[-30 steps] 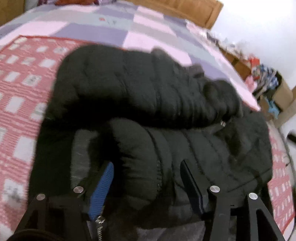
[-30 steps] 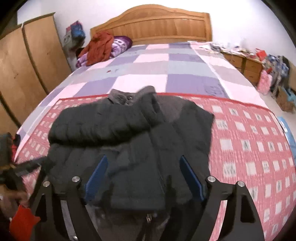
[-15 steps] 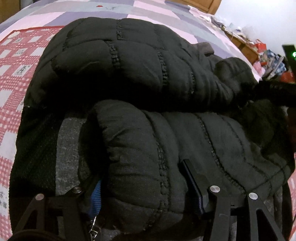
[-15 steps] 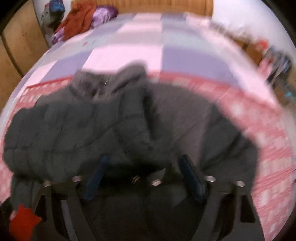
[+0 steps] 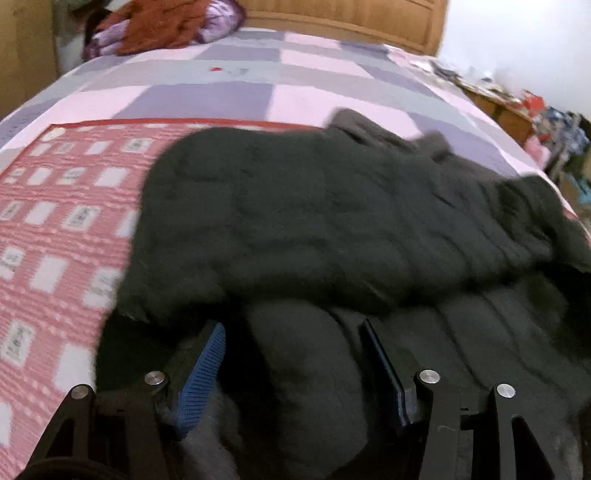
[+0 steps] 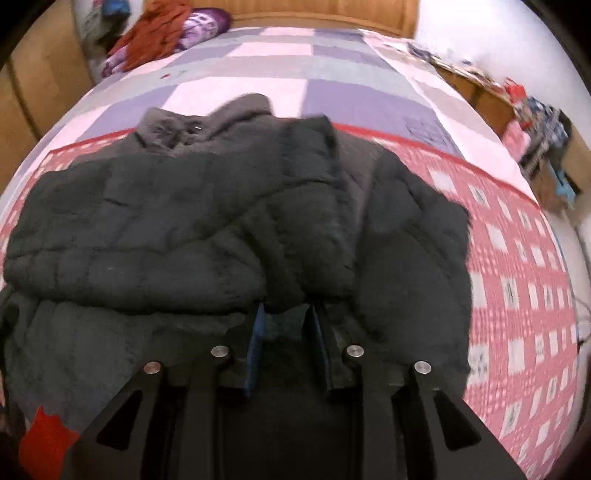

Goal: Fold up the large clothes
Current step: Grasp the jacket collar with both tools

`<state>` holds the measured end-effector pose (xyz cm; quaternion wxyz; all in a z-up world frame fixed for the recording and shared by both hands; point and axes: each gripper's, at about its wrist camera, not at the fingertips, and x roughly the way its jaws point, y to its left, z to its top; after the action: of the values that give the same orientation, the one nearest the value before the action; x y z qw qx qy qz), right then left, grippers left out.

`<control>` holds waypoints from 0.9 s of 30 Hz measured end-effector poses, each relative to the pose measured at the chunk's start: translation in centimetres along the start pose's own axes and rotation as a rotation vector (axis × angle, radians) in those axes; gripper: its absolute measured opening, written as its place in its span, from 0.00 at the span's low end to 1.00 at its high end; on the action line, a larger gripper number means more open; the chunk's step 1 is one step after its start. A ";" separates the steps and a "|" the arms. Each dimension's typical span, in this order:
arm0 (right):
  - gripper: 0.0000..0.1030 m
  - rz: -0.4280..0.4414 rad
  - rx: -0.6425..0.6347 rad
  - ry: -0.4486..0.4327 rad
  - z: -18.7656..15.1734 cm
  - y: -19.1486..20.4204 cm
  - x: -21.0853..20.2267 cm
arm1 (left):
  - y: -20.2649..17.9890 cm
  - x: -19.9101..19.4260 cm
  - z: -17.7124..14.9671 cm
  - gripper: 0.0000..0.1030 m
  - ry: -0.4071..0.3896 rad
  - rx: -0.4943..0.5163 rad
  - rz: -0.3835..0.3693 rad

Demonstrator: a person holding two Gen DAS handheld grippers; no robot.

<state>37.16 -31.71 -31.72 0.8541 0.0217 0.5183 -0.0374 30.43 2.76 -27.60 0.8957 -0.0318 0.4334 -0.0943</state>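
Observation:
A black quilted puffer jacket (image 5: 332,221) lies on the bed, its sleeves folded across the body and its grey collar toward the headboard. It also shows in the right wrist view (image 6: 184,229). My left gripper (image 5: 295,332) is open, its jaws wide apart on either side of a thick roll of the jacket's lower part. My right gripper (image 6: 284,321) has its jaws close together on a fold of the jacket's lower part.
The jacket rests on a pink and white checked blanket (image 5: 55,221) over a purple and pink patchwork quilt (image 6: 314,62). Red and purple clothes (image 6: 162,33) are piled by the wooden headboard (image 5: 351,18). Cluttered drawers and boxes (image 6: 535,122) stand right of the bed.
My right gripper's jaws have closed from wide open onto the jacket fold. My left gripper has drawn back and tilted up, so more of the bed shows; its jaws stay wide apart.

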 end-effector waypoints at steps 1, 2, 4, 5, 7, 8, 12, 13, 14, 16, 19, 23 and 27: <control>0.27 0.003 -0.005 -0.004 0.2 0.2 -0.2 | 1.2 0.5 0.6 0.65 0.015 -0.035 -0.002; 0.29 0.003 -0.007 -0.019 0.5 0.2 -0.9 | 1.8 0.6 0.8 0.66 0.025 -0.049 -0.001; 0.56 -0.006 -0.005 -0.051 0.2 -0.1 -2.6 | 2.5 0.1 1.2 0.66 0.039 -0.052 -0.019; 0.70 -0.017 0.002 -0.071 -0.3 -0.4 -3.7 | 2.4 -0.5 1.3 0.66 0.036 -0.032 -0.012; 0.76 -0.062 0.010 -0.117 -1.1 -1.5 -5.2 | 2.0 -2.0 1.3 0.66 0.019 0.004 0.002; 0.76 -0.089 0.021 -0.136 -1.9 -2.1 -6.2 | 1.9 -3.1 1.4 0.65 0.001 0.022 0.015; 0.76 -0.136 0.066 -0.211 -2.6 -3.6 -8.3 | 2.0 -6.0 2.7 0.66 -0.058 0.022 0.045; 0.76 -0.116 0.067 -0.234 -2.3 -3.2 -8.7 | 1.7 -6.0 3.8 0.66 -0.065 0.010 0.024; 0.76 -0.097 0.057 -0.254 -1.7 -2.2 -8.7 | 1.3 -5.5 4.6 0.68 -0.056 0.003 0.010; 0.76 -0.062 0.024 -0.273 0.0 0.3 -7.9 | -0.2 -3.2 6.6 0.69 -0.020 0.014 -0.029; 0.76 0.019 -0.049 -0.310 2.6 5.7 -5.8 | -3.6 2.6 9.3 0.69 0.018 0.090 -0.042; 0.76 -0.017 -0.171 -0.209 5.0 9.5 -0.1 | -1.9 10.3 10.3 0.68 0.185 0.068 0.070; 0.04 -0.010 0.035 -0.048 4.8 0.4 5.4 | 5.0 12.9 9.3 0.07 0.242 -0.073 -0.002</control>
<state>43.91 -31.89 -34.34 0.8657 0.0332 0.4969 -0.0512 46.25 4.90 -32.39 0.8349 -0.0533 0.5416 -0.0824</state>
